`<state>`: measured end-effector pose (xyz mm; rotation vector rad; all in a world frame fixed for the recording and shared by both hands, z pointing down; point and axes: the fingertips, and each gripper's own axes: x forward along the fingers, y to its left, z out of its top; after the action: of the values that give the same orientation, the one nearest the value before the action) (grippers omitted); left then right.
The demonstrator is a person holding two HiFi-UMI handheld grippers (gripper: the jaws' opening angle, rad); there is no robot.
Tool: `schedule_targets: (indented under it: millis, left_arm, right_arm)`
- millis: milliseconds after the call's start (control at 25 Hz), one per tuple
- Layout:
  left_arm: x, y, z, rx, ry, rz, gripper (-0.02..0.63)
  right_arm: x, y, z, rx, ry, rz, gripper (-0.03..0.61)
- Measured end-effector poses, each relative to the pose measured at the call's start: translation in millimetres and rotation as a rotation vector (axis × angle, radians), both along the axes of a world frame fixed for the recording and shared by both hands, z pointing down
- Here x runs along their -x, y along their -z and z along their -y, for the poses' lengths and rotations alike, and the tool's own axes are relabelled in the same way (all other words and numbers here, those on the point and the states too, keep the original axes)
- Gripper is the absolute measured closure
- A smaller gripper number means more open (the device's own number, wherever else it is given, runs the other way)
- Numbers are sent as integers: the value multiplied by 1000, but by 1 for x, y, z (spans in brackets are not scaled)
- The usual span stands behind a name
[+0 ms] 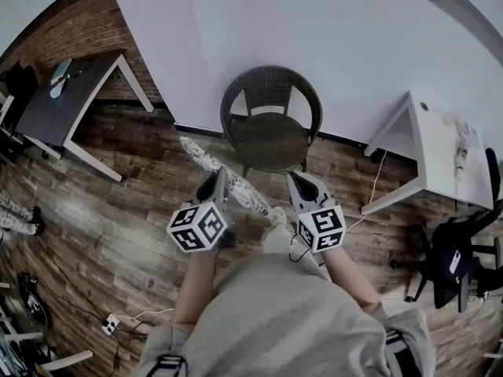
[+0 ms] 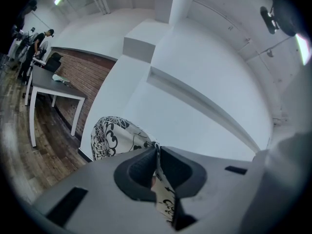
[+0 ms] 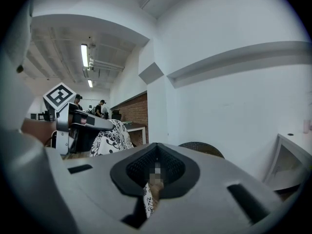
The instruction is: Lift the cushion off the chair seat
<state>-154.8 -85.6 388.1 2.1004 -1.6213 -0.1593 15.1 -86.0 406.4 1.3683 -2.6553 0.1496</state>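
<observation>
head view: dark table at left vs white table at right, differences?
The dark table has a dark top on white legs; the white table is white all over. The dark table stands by the brick wall, the white table by the white wall. Both have slanted white legs and small items on top.

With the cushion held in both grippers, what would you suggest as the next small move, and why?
Probably carry the cushion clear of the chair without loosening either grip. It hangs between the left gripper and right gripper, each shut on its fabric, and the seat looks bare, so the lift seems done.
</observation>
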Motion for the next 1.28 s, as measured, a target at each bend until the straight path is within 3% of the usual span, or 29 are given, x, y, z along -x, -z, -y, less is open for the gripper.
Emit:
schedule_targets:
  millis: [520, 1280]
  left_arm:
    - [-1, -7, 2, 19, -8, 6, 589]
    - [-4, -8, 17, 32, -23, -18, 589]
  right_arm:
    - [-4, -4, 2, -1, -29, -45, 578]
    - [-7, -11, 11, 24, -53, -31, 578]
